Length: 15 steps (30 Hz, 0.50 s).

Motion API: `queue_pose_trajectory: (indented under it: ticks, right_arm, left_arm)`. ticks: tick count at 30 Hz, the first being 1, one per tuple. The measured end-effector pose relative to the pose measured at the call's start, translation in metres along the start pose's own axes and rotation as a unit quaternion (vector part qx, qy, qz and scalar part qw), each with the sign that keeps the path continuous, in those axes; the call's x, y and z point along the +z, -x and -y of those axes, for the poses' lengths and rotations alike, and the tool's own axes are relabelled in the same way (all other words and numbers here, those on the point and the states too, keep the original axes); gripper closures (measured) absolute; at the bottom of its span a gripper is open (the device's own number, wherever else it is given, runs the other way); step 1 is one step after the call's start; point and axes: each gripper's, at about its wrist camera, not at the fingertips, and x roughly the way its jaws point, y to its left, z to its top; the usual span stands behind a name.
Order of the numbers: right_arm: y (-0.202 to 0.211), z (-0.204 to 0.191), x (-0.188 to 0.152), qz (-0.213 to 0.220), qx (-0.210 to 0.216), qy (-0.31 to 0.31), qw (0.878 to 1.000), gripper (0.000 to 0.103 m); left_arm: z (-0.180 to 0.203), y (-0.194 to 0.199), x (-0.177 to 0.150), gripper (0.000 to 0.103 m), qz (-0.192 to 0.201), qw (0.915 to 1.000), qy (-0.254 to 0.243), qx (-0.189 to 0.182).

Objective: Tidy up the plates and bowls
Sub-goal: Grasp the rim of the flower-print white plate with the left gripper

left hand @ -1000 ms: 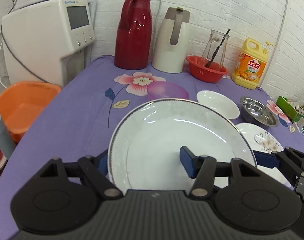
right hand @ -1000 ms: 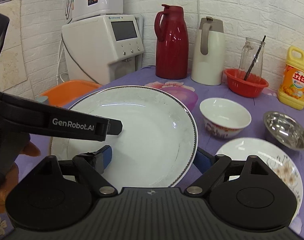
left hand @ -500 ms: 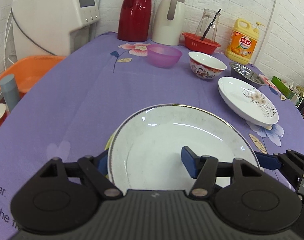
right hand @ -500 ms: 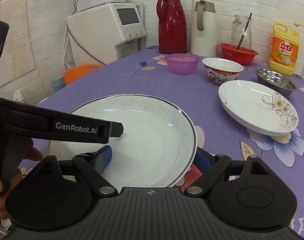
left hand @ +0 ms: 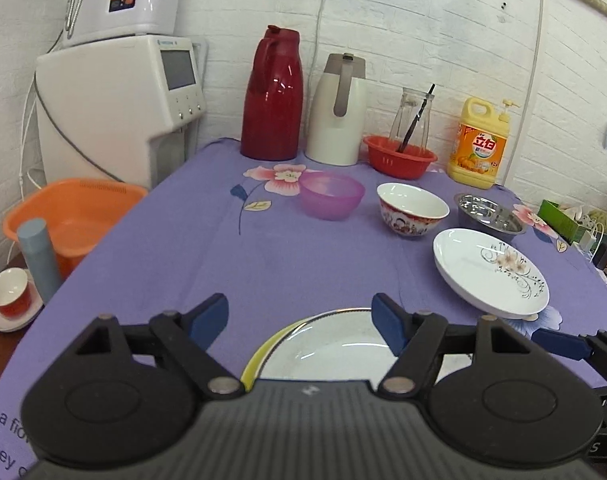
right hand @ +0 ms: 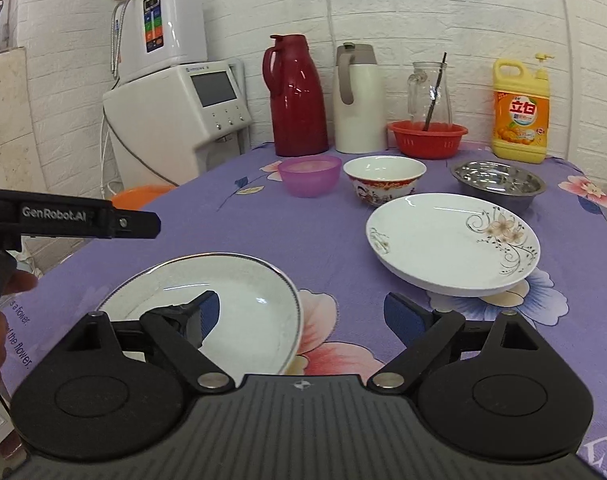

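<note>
A white plate with a dark rim (left hand: 335,350) (right hand: 239,308) lies on the purple cloth near the front edge, on top of a yellow-rimmed plate (left hand: 259,354). My left gripper (left hand: 301,322) is open and empty above its far edge. My right gripper (right hand: 307,316) is open and empty, its left finger over the plate. A white flowered plate (left hand: 489,272) (right hand: 451,242) sits to the right. Behind stand a purple bowl (left hand: 331,196) (right hand: 309,176), a painted white bowl (left hand: 411,208) (right hand: 383,178) and a steel bowl (left hand: 489,212) (right hand: 497,182).
At the back stand a red thermos (left hand: 273,94), a white jug (left hand: 337,110), a red basket (left hand: 399,156) with a glass jar, and yellow detergent (left hand: 479,144). A water dispenser (left hand: 119,104) and orange basin (left hand: 71,216) are left of the table.
Both grippers set the dark-rimmed plate down on the yellow-rimmed plate, opened and let it go. Both have pulled back and lifted.
</note>
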Motion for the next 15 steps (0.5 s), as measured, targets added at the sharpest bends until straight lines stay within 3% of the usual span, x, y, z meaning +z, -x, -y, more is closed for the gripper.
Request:
queue_pose_trajectory:
  ticks: [6, 11, 15]
  right_arm:
    - [-0.005, 0.057, 0.01, 0.003, -0.062, -0.026, 0.998, 0.0]
    - [-0.029, 0.111, 0.035, -0.009, -0.106, -0.019, 0.994, 0.0]
    - [-0.061, 0.146, 0.055, -0.023, -0.108, -0.026, 0.994, 0.0]
  left_arm:
    - [0.033, -0.035, 0.007, 0.032, -0.057, 0.9965, 0.018, -0.059]
    - [0.069, -0.079, 0.03, 0.032, -0.113, 0.9862, 0.026, -0.118]
    - [0.096, -0.112, 0.051, 0.032, -0.133, 0.985, 0.013, -0.11]
